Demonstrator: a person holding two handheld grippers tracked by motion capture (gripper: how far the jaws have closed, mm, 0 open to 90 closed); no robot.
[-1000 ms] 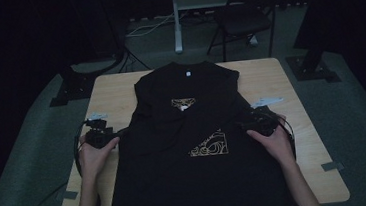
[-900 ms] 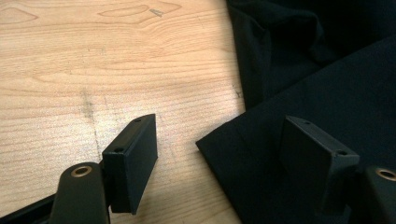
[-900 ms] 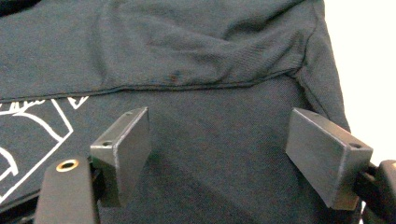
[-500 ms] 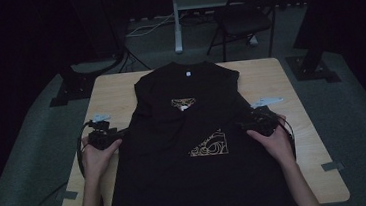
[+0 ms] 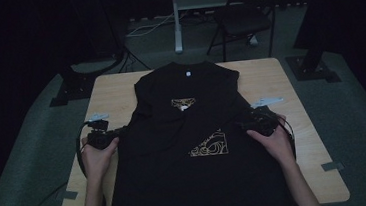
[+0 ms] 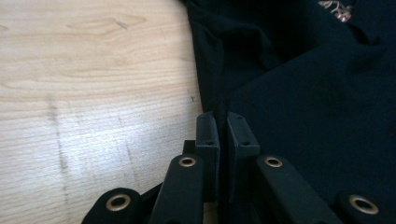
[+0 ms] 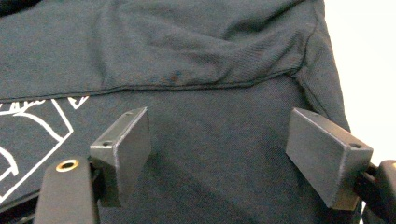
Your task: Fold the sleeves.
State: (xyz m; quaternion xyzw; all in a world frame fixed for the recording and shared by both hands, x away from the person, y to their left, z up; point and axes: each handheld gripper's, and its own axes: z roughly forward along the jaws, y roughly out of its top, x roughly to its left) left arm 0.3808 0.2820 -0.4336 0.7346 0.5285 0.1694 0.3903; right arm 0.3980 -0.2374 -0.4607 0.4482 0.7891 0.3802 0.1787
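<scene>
- Shirt (image 5: 195,147) spread flat on the surface (image 5: 115,94), between the two hand-held grippers, collar at the far end.
- Left hand-held gripper (image 6: 219,128): jaws just closed, pinched together at the shirt's left edge; probably a thin fold of hem caught between them, though the dark cloth makes this hard to confirm.
- Right hand-held gripper (image 7: 233,140): jaws spread wide, straddling the cloth just inside the right side seam, gripping nothing yet.
- Before lifting: test the left pinch with a slight upward tug; re-grip deeper if the hem slips.
- On the right: press down so one jaw slides under the edge beside it, then close at the same level as the left.
- Then raise both sides evenly, keeping the cloth taut between the two to avoid creases.
</scene>
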